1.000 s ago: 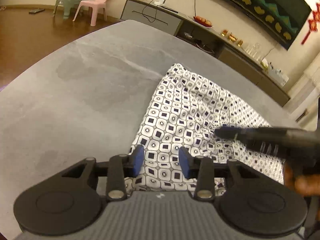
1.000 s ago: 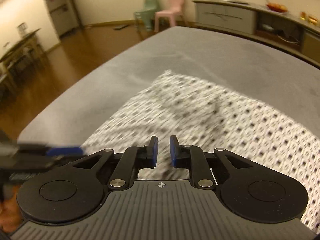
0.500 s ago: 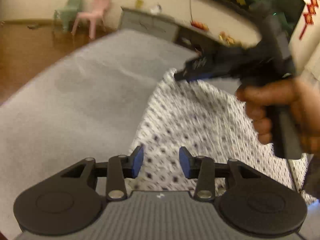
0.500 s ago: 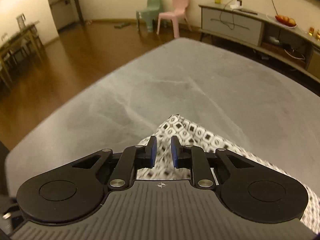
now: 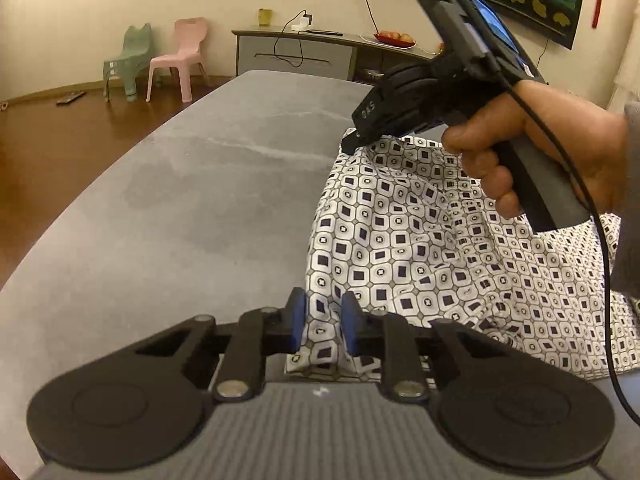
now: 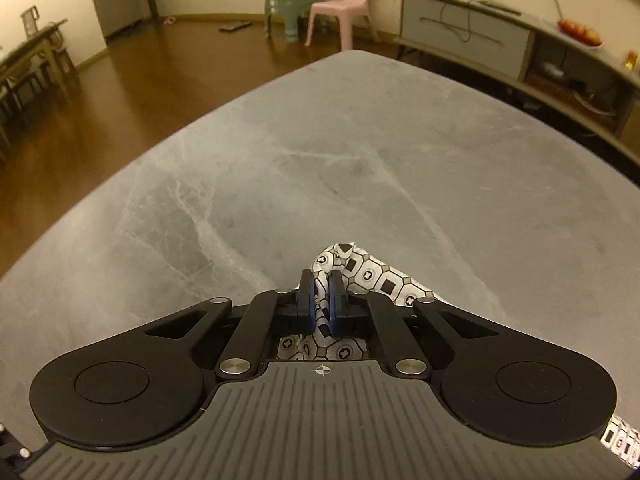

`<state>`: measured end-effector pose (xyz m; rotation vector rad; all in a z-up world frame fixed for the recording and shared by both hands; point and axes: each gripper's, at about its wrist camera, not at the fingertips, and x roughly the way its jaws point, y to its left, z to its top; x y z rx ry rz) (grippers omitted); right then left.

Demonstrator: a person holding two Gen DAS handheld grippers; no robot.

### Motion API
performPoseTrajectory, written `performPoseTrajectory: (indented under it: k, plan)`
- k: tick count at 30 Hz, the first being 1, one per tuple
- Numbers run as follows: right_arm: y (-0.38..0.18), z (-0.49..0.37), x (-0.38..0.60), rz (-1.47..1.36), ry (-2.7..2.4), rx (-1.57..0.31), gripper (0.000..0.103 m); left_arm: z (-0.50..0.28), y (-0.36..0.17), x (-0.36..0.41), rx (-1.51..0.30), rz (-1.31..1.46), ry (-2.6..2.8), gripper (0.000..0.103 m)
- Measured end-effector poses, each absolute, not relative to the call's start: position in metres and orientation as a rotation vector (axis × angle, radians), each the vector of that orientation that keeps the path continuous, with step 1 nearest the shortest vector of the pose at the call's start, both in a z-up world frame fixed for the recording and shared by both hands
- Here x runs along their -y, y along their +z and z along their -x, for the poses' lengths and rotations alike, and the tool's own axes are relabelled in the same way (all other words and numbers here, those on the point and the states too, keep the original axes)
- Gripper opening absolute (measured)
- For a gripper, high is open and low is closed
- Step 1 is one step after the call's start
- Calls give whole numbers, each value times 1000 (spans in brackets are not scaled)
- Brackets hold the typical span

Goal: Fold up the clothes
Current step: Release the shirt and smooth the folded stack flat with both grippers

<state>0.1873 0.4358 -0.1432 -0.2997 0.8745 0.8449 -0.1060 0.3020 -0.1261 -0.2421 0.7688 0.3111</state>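
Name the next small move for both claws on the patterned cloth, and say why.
Probably lift both corners together and carry them across toward the opposite edge. The right claw is shut on the far corner of the black-and-white patterned cloth; the left claw has just been closing on the near corner, and the rest lies flat on the grey table.

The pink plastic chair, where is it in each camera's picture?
Left wrist view: the pink plastic chair stands far back at upper left, against the wall, just right of the green plastic chair.
Right wrist view: the pink chair is at top centre, again just right of the green chair.
Shared landmark: the grey sideboard, to the right of the chairs in both.
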Motion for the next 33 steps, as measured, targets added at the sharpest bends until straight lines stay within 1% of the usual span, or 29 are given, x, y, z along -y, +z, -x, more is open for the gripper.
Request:
performPoseTrajectory:
  k: [1,2,3,4,6,8,11,13,14,17,18,19,21,24,25,27,30,33]
  plan:
    - [-143,-192,-433,273,849,-898,3,107,-126,-301,-769,256,309,21]
    - [-140,-196,-428,248,839,-908,8,108,-125,-303,-768,286,302,22]
    - [-133,-194,-421,229,812,-888,27,110,-123,-307,-763,323,295,30]
    - [-123,-186,-411,210,784,-845,35,112,-122,-311,-757,359,288,31]
    - [-104,-159,-381,142,788,-780,33,116,-117,-313,-732,387,294,35]
    - [-99,-124,-347,93,816,-759,30,115,-113,-313,-701,366,304,37]
    - [-120,-85,-305,126,794,-781,30,103,-113,-300,-737,319,269,49]
    - [-143,-80,-287,172,758,-838,31,98,-115,-294,-764,308,269,50]
    - [-145,-81,-276,153,759,-837,32,95,-115,-291,-776,304,269,50]
    - [-122,-79,-243,102,724,-817,31,102,-107,-291,-725,300,307,50]
    - [-111,-75,-224,57,734,-799,40,105,-103,-288,-701,270,323,51]
    - [-101,-72,-204,14,735,-781,51,107,-99,-285,-677,240,337,52]
    - [-86,-62,-158,-28,664,-749,60,106,-92,-274,-650,193,308,57]
    - [-82,-47,-75,-61,476,-740,65,91,-87,-249,-674,182,163,65]
    - [-87,-41,-45,-89,406,-751,65,83,-87,-235,-691,193,115,66]
    - [-101,-31,5,-165,304,-784,65,66,-85,-208,-723,214,18,77]
    - [-126,-22,47,-269,247,-802,65,44,-87,-162,-769,197,-66,77]
    - [-138,-23,53,-282,276,-809,67,26,-84,-117,-788,148,-122,77]
